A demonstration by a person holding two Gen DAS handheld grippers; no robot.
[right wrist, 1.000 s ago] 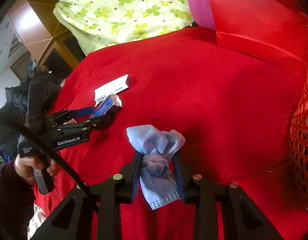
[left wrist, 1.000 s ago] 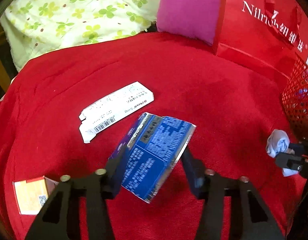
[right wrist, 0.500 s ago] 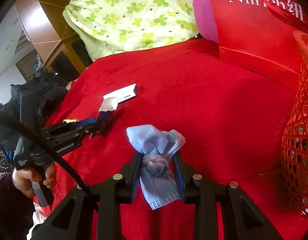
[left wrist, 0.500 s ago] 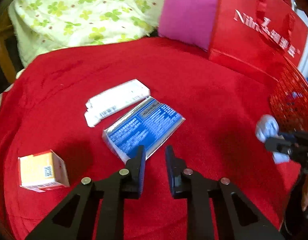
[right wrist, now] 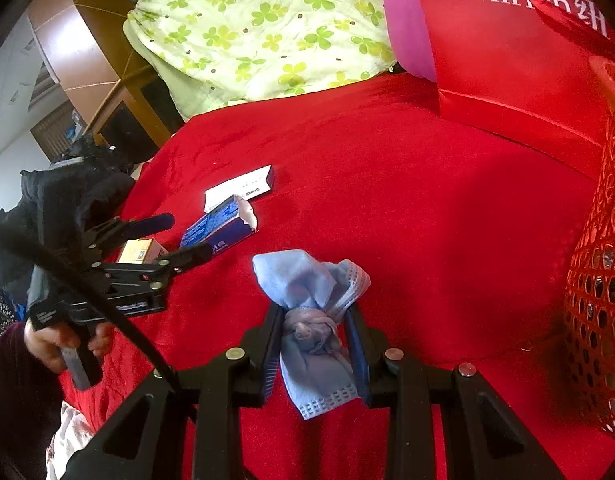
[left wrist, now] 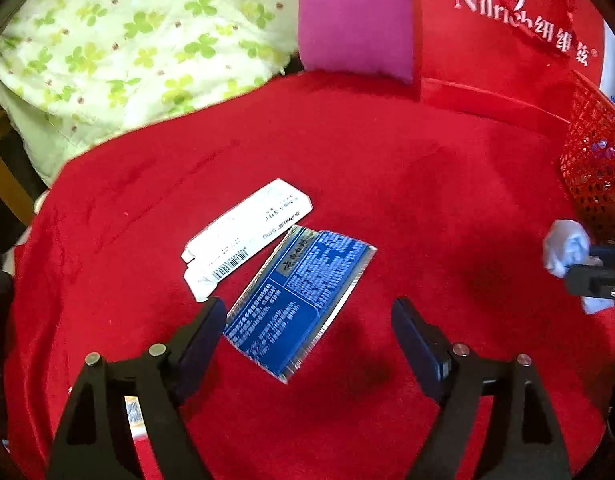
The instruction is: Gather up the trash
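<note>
My left gripper (left wrist: 309,322) is open, its jaws wide apart around the near end of a flattened blue box (left wrist: 299,300) on the red blanket; I cannot tell whether a pad touches it. A white box (left wrist: 247,232) lies just beyond it. My right gripper (right wrist: 313,344) is shut on a crumpled blue face mask (right wrist: 311,304), held above the blanket left of the red mesh basket (right wrist: 599,280). The blue box (right wrist: 217,230), white box (right wrist: 239,190) and left gripper (right wrist: 185,238) also show in the right wrist view.
A small orange box (right wrist: 137,250) lies under the left gripper. A red shopping bag (left wrist: 507,44), a pink pillow (left wrist: 355,20) and a green floral quilt (left wrist: 127,48) stand at the back. The basket (left wrist: 595,160) is at the far right.
The left gripper shut near the blue box half a second ago, then opened wide again. The blue box now lies flat. The right gripper carried the mask closer to the basket.
</note>
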